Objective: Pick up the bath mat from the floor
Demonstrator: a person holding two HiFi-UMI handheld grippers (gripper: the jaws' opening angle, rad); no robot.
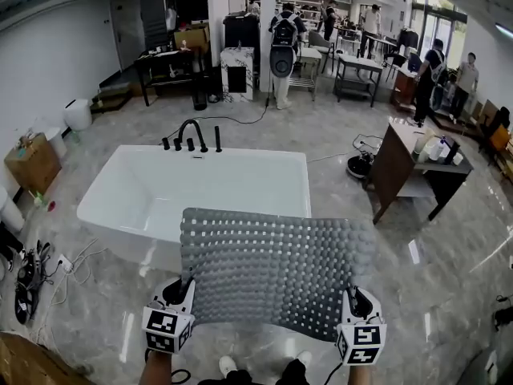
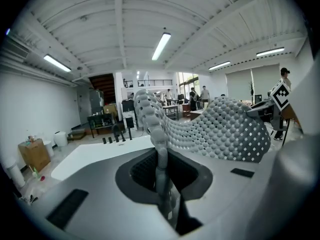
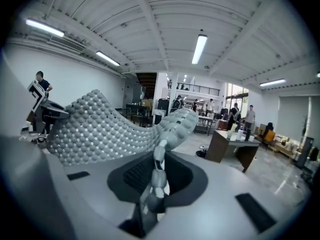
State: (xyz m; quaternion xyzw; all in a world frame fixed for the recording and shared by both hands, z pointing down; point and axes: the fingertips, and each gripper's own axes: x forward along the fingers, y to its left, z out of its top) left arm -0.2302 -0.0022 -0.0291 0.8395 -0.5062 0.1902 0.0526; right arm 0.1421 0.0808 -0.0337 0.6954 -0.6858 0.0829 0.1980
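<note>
Left gripper (image 2: 161, 181) — jaws clamped on the near left corner of the grey studded bath mat (image 1: 276, 267). Right gripper (image 3: 154, 184) — jaws clamped on its near right corner. The mat hangs clear of the floor (image 1: 337, 147), spread between both grippers; in the head view its far edge overlaps the white bathtub (image 1: 112, 184).

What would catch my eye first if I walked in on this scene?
A grey, knobbly bath mat is spread out in mid-air at the centre of the head view. The left gripper and the right gripper each pinch one of its near corners. Just behind it stands a big white bathtub with black taps, on the floor of a busy open hall.
</note>
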